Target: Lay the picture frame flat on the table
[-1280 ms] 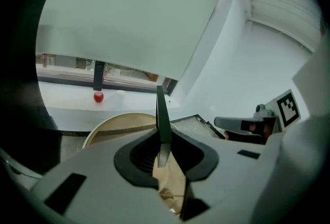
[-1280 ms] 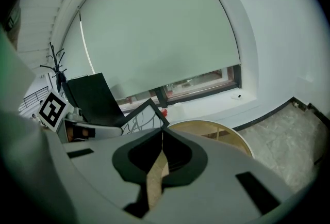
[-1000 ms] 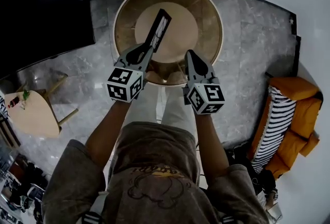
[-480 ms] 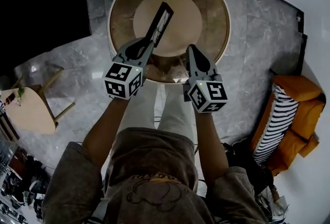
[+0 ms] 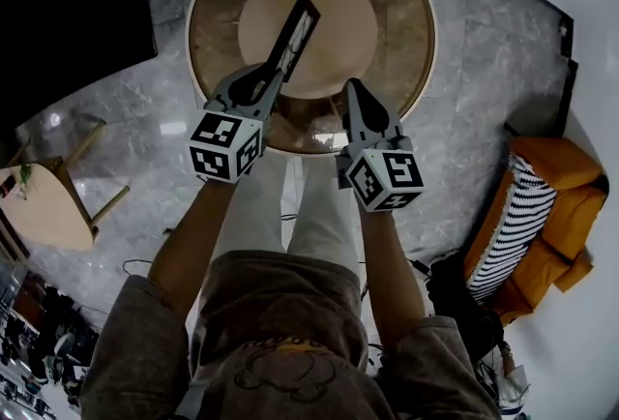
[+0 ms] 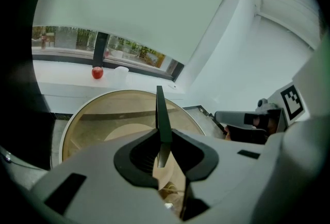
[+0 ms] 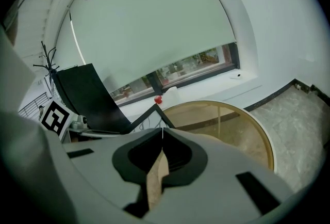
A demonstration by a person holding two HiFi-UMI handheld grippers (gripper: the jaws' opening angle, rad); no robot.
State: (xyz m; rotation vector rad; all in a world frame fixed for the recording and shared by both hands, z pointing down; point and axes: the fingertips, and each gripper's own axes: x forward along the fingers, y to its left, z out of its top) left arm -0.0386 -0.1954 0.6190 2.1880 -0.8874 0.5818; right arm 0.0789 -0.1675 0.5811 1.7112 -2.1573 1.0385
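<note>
Upper centre of the head view: the left gripper point(image 5: 271, 84) clamps the picture frame point(image 5: 296, 33) by one end, edge-on over the round table point(image 5: 401, 12). Just right, the right gripper point(image 5: 354, 91) hovers, jaws together, empty.

- No readable words, nos. or brand names in any view.
- Head view, centre: b/w square marker codes on the cubes of the left gripper point(image 5: 272, 82) and right gripper point(image 5: 350, 87). Patterns only, no letters.
- Head view, bottom centre: shirt print point(image 5: 282, 355) on person's back, too blurred to read.
</note>
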